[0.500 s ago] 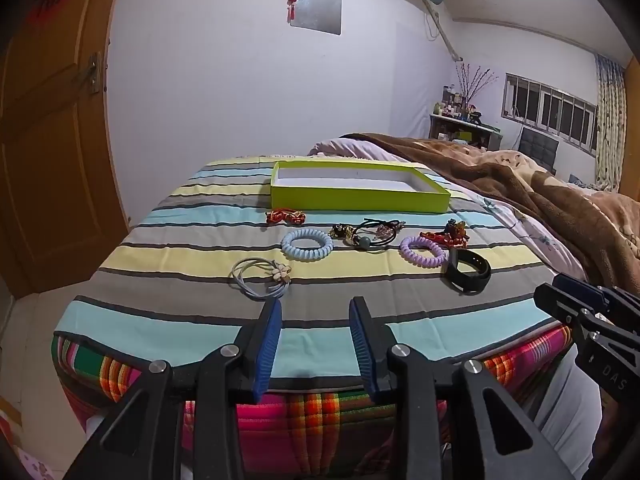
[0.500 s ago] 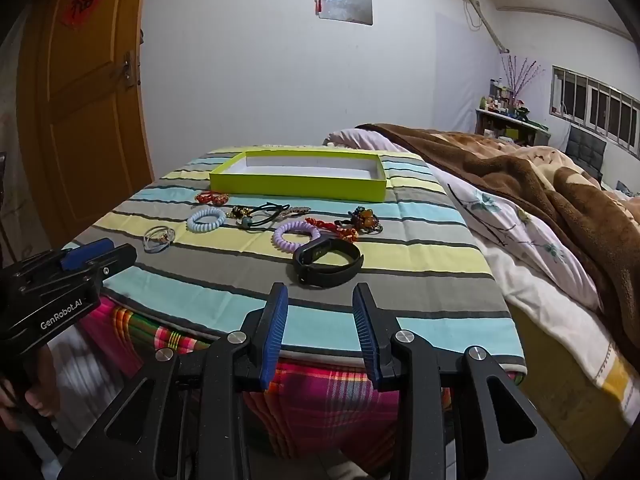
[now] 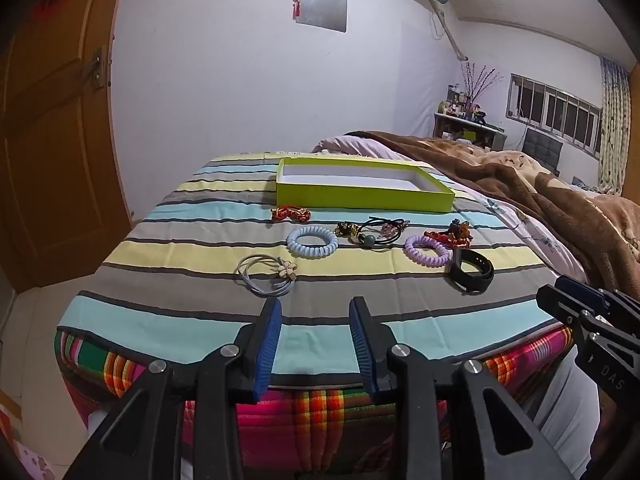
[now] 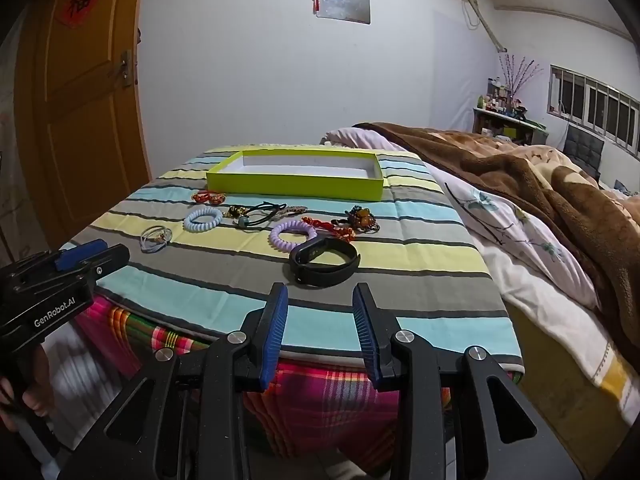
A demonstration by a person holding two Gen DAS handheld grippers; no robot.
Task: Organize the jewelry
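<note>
Nothing is sorted yet, by the look of it: the green box (image 3: 362,196) shows only bare white floor, and every piece lies on the striped cloth (image 3: 192,248) in front of it. Just before the box's left corner sits a red knot (image 3: 291,213). Nearer you than that lie the blue coil (image 3: 312,241), then the white tie (image 3: 267,276) with its flower charm, closest to the cloth's front edge. In front of the box's middle a dark tangle (image 3: 374,232) of cords and beads sprawls; toward its right end lie the purple coil (image 3: 426,251), a red-and-amber charm (image 3: 452,234) and the black band (image 4: 325,261).

Your left gripper (image 3: 314,344) hangs off the front edge with its jaws wide and nothing between them; your right gripper (image 4: 320,328) is the same, lined up with the band. So all the pieces are left to move, I judge.

You can't count the tangle: its cords overlap too much to separate. The box's near wall hides the floor strip behind it. The charm touches or overlaps the purple coil; which, I cannot tell. In each view the other gripper is cut off at the frame's side.
</note>
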